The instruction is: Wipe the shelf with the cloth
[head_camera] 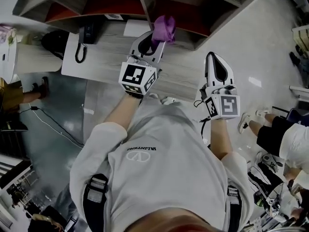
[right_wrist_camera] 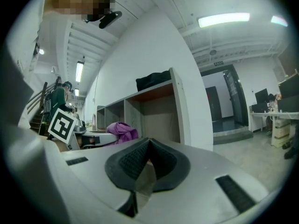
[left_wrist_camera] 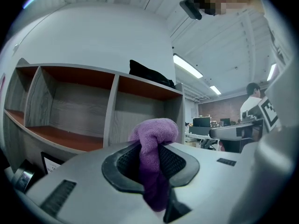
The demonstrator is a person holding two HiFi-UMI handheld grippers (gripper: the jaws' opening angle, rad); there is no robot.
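My left gripper [head_camera: 158,36] is shut on a purple cloth [head_camera: 164,28], bunched up between its jaws [left_wrist_camera: 152,164] and sticking out past the tips. It is held just in front of the grey shelf unit [head_camera: 193,11] with red-brown boards, near the divider between two compartments [left_wrist_camera: 111,111]. My right gripper [head_camera: 216,66] hangs to the right, away from the shelf, with its jaws closed together and nothing between them [right_wrist_camera: 148,155]. From the right gripper view the cloth [right_wrist_camera: 121,130] shows at the left, before the shelf [right_wrist_camera: 159,111].
A white desk [head_camera: 96,57] stands under the shelf with a black telephone [head_camera: 86,35] and a paper sheet [head_camera: 135,28]. A black bag [left_wrist_camera: 149,74] lies on the shelf top. People stand at the left [head_camera: 14,95] and right [head_camera: 285,134] on the glossy floor.
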